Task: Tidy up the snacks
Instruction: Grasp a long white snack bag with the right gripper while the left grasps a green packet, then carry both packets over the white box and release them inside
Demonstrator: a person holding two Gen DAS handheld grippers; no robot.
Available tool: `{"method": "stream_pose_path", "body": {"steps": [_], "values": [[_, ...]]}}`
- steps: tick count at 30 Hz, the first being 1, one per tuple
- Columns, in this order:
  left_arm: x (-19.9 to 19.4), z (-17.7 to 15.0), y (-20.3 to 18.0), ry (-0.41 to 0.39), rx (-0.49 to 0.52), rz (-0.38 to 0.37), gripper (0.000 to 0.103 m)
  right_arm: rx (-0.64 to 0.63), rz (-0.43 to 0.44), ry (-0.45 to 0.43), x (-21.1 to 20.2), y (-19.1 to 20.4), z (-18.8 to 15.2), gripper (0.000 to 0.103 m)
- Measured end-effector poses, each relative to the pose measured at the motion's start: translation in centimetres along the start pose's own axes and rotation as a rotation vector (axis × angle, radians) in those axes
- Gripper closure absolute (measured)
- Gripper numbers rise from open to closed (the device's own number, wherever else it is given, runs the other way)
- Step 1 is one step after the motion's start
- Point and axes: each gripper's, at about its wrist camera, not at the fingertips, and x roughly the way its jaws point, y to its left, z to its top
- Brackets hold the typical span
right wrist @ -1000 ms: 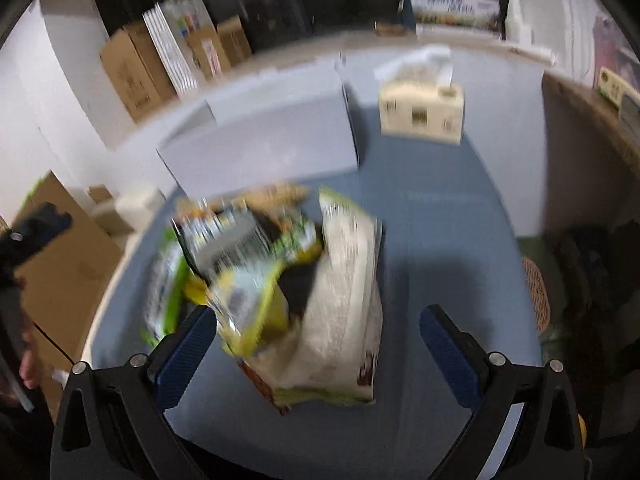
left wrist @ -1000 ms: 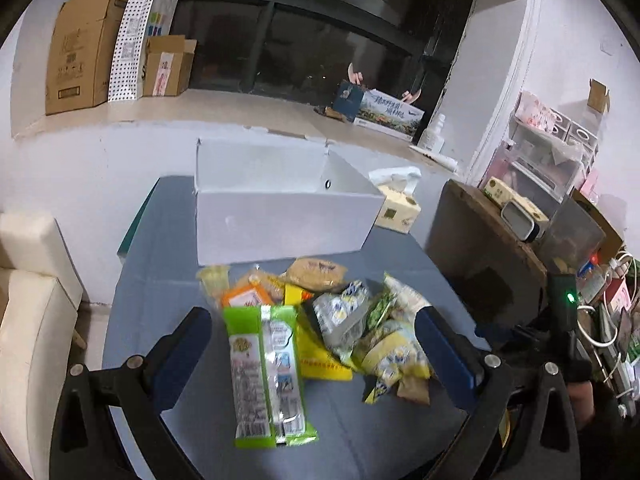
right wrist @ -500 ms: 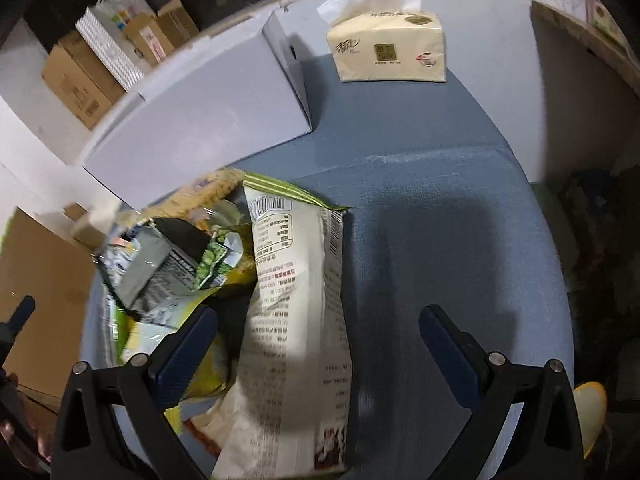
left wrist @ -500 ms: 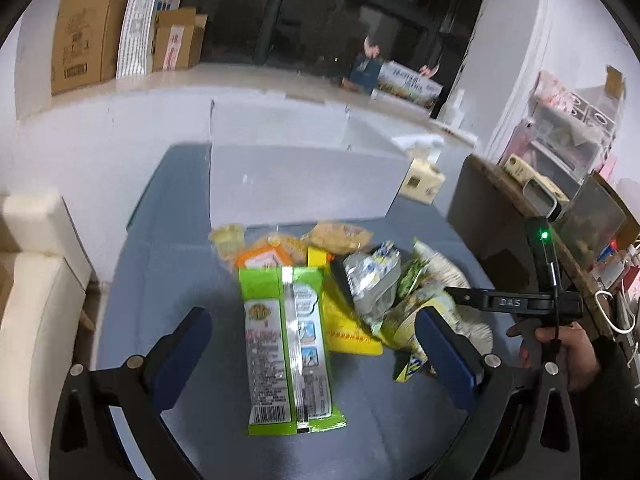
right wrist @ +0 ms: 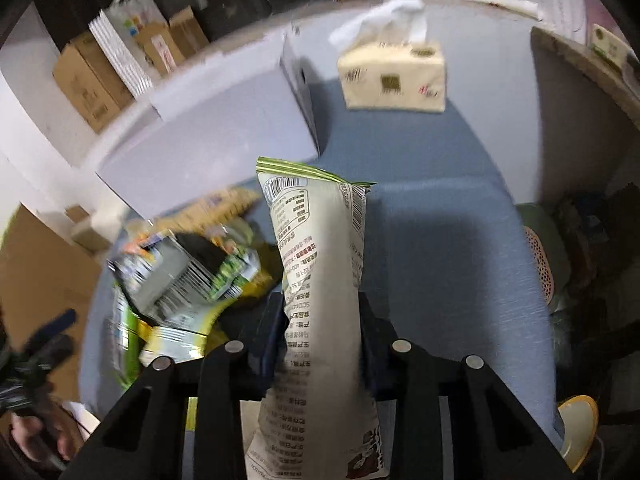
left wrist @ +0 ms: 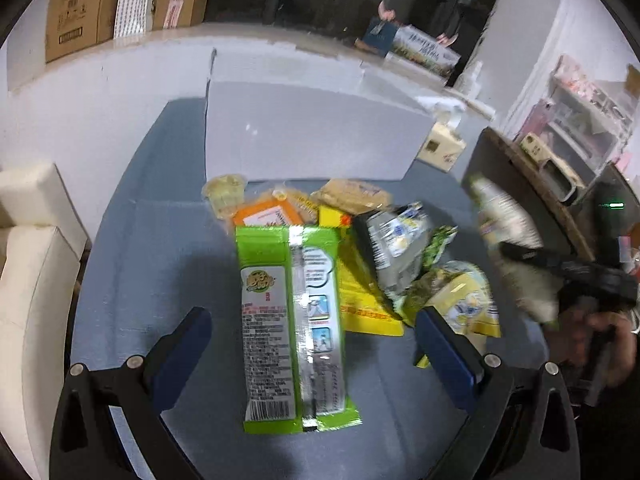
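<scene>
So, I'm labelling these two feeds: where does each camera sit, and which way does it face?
Left wrist: on the left claw, angled down at the green snack pack and white box; its open blue fingers show, plus the other hand.
Right wrist: on the right claw, shut on the pale snack bag, facing the tissue box.
Shared: snack pile, white box, blue table.

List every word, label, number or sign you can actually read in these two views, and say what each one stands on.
Nothing reads clearly enough to quote.
Green snack pack: logo, small print and barcode, too small.
Pale snack bag in the right gripper: table, barcode and print, blurred.
Tissue pack: marks, blurred.
Cardboard boxes: printed panel, too small.
Silver packet: print, unreadable.
</scene>
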Motion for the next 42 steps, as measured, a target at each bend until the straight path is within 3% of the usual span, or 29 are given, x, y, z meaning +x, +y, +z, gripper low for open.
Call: {"method": "stream_pose_path", "body": {"steps": [4,8,15,16,17,25,31,37,42], "values": [[3.0,-0.1,0.7,0.078,-0.021,0.010,0.000,-0.006,0.025,-0.033,-2.4,0.4,-0.7,0.066],[5.1,-0.3,0.4,0.125,0.010,0.084,0.000,-0.010,0.024,-0.044,-3.2,1.0,-1.3,0.066],[6.0,-1.0,0.3,0.135,0.018,0.102,0.001,-0.050,0.025,-0.035,-3.4,2.0,-1.8,0.066],[5.7,-1.1,0.2,0.121,0.022,0.089,0.012,-0.052,0.025,-0.033,-3.3,2.1,-1.8,0.066],[5.4,-1.4,0.0,0.114,0.029,0.089,0.033,-0.053,0.026,-0.034,-3.3,2.2,-1.9,0.066],[1.1,-1.7,-0.4,0.020,0.048,0.047,0.036,-0.077,0.055,-0.040,-3.5,3.4,-2.1,0.066],[-3.0,0.4,-0.8,-0.075,0.076,-0.026,0.037,-0.108,0.083,-0.069,-3.7,4.9,-1.0,0.066],[-5.9,4.8,-1.8,-0.190,0.110,-0.057,0.037,-0.125,0.120,-0.107,-3.9,6.3,2.0,0.066],[-6.7,9.5,-2.0,-0.249,0.136,-0.063,0.037,-0.122,0.164,-0.159,-4.2,7.7,6.6,0.066]]}}
